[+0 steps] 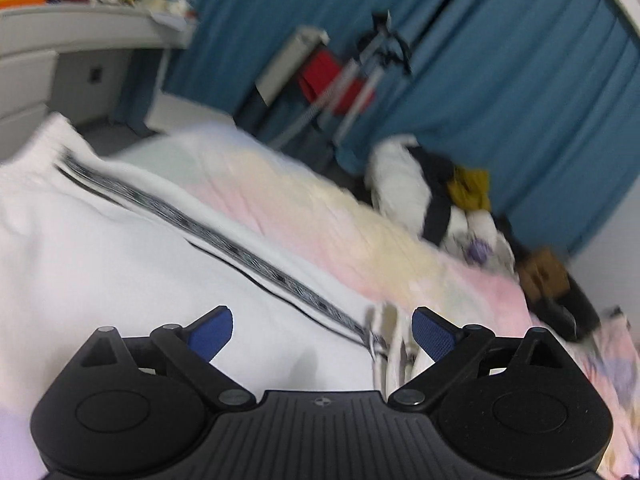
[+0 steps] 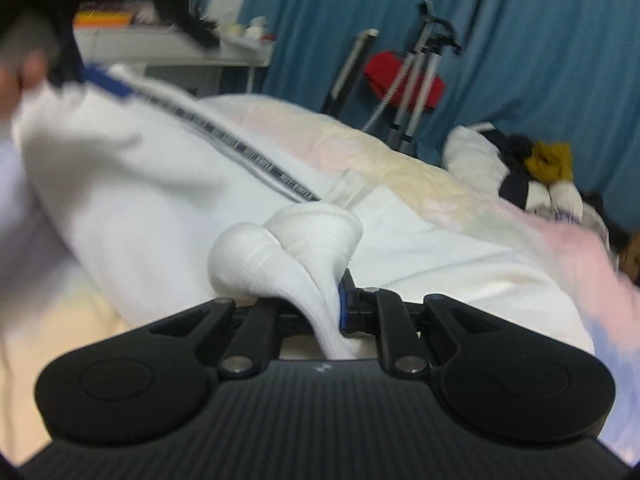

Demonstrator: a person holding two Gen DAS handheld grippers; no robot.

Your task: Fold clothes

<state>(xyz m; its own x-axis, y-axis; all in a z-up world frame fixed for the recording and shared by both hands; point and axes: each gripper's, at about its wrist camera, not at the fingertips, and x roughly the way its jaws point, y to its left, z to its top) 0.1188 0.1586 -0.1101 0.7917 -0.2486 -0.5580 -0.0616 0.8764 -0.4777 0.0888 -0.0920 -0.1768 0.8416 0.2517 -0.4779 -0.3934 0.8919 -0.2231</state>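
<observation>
Fold barely begun – white top (image 2: 132, 184) lies spread on the bed (image 1: 360, 216), R gripper (image 2: 320, 300) pinching a bunched bit of it, L gripper (image 1: 322, 332) wide apart over it, holding nothing.

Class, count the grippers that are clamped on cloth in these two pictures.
1. The right gripper pinches a bunched edge of the white garment. The left gripper stands open above it, holding nothing.

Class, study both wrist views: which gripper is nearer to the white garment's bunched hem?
Right. The right gripper is clamped on the bunched hem; the left gripper hovers open above the white garment, touching nothing.
</observation>
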